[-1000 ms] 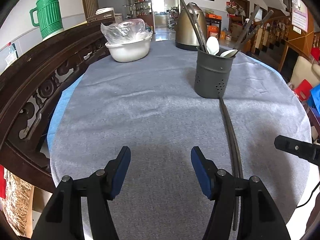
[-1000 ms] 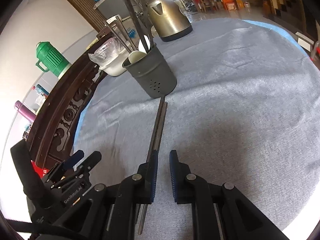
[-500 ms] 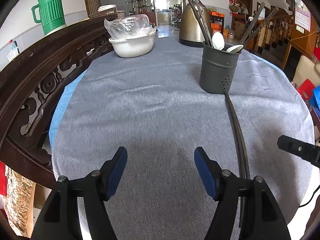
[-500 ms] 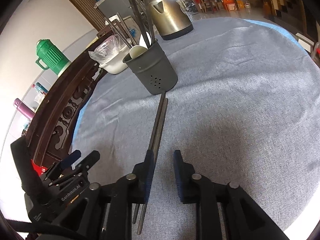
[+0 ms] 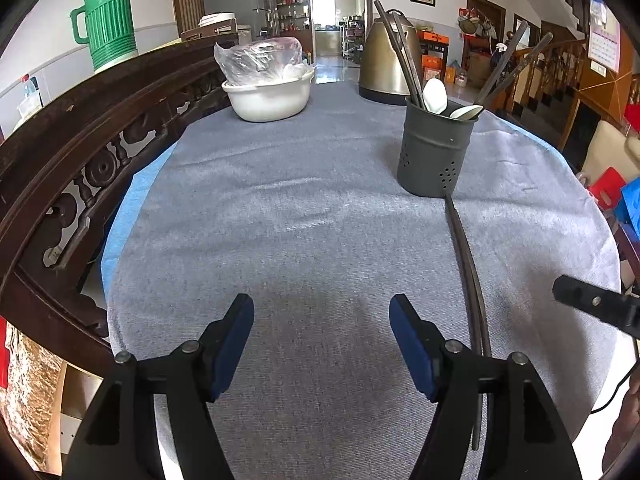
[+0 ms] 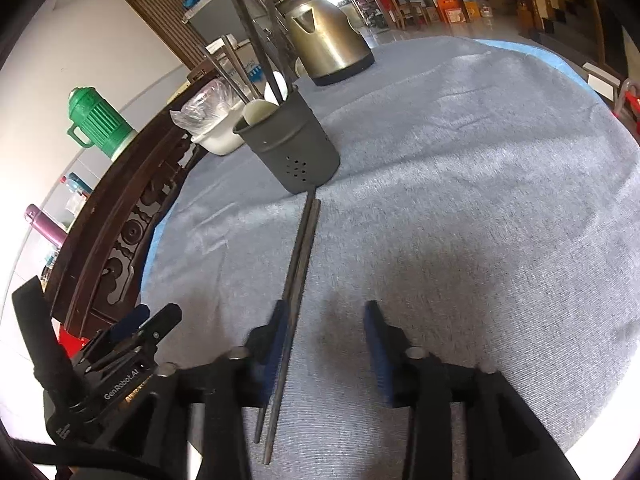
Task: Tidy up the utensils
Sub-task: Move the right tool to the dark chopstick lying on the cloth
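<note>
A dark grey perforated utensil holder point(image 5: 434, 148) stands on the grey tablecloth, also in the right wrist view point(image 6: 292, 148). It holds white spoons point(image 5: 435, 95) and several dark chopsticks. A pair of dark chopsticks point(image 5: 468, 272) lies flat on the cloth, running from the holder's base toward me; it shows in the right wrist view point(image 6: 298, 280) too. My left gripper point(image 5: 322, 340) is open and empty, left of the chopsticks. My right gripper point(image 6: 326, 340) is open above the chopsticks' near end, with the pair beside its left finger point(image 6: 276, 336).
A white bowl with a plastic bag point(image 5: 268, 92) and a brass kettle point(image 5: 386, 68) stand at the table's far end. A carved dark wooden rail point(image 5: 80, 152) runs along the left edge, a green jug point(image 5: 106, 36) behind it. The table edge is close at the front.
My right gripper has opened from nearly shut to wide. My left gripper stays open and has drifted slightly, so the holder looks a little farther right.
</note>
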`<state>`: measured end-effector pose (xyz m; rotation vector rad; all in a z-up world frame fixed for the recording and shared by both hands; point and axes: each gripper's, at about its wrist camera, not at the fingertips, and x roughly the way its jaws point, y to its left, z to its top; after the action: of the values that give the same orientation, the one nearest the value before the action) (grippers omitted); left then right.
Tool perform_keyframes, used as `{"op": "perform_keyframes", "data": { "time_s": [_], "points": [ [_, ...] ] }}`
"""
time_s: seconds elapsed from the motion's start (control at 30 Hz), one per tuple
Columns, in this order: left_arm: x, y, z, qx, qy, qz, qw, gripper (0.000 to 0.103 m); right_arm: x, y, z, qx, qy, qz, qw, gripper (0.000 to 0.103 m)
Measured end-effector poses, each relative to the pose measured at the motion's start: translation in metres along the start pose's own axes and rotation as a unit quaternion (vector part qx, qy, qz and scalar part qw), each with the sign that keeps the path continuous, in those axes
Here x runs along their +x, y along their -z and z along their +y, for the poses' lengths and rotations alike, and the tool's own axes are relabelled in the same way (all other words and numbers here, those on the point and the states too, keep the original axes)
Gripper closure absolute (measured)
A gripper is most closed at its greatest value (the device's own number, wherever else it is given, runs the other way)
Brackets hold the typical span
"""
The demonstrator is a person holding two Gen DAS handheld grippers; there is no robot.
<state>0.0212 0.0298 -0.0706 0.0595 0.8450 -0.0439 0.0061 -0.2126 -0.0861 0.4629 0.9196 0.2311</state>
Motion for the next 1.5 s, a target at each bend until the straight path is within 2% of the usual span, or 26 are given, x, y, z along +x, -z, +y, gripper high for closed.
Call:
{"op": "perform_keyframes", "data": {
  "time_s": [0.17,0.33,0.4,0.43,0.47,0.6,0.83,1.0,1.27,1.5],
  "points": [
    [-0.002,0.003,0.004,0.000,0.001,-0.001,1.0000,0.032,0.000,0.000,0.014,-0.016,-0.006,-0.010,1.000,0.044],
    [0.004,0.006,0.007,-0.006,-0.003,0.012,0.9999,0.031,0.009,-0.001,0.021,-0.028,0.020,-0.008,0.999,0.045],
    [0.007,0.007,0.006,-0.008,0.000,0.017,0.9998,0.031,0.012,-0.003,0.019,-0.030,0.029,-0.005,0.999,0.051],
    [0.008,0.008,0.005,-0.006,0.001,0.019,0.9998,0.031,0.013,-0.004,0.019,-0.034,0.034,-0.006,0.999,0.062],
    [0.009,0.008,0.002,-0.004,0.002,0.021,0.9998,0.031,0.014,-0.005,0.019,-0.038,0.036,-0.007,0.999,0.065],
    [0.013,0.010,-0.007,0.007,0.006,0.030,0.9995,0.031,0.027,-0.013,0.020,-0.050,0.056,-0.005,0.997,0.065],
    [0.019,0.009,-0.003,-0.004,0.001,0.042,0.9991,0.031,0.056,-0.017,0.026,-0.055,0.043,0.033,0.997,0.065],
    [0.022,0.006,0.007,-0.019,-0.004,0.042,0.9989,0.031,0.065,-0.008,0.035,-0.083,0.052,0.049,0.994,0.065],
    [0.025,0.005,0.015,-0.031,-0.005,0.045,0.9985,0.031,0.070,0.001,0.045,-0.122,0.091,0.053,0.987,0.065],
    [0.025,0.005,0.015,-0.033,-0.002,0.045,0.9984,0.031,0.081,-0.013,0.046,-0.129,0.129,0.053,0.982,0.064]
  ]
}}
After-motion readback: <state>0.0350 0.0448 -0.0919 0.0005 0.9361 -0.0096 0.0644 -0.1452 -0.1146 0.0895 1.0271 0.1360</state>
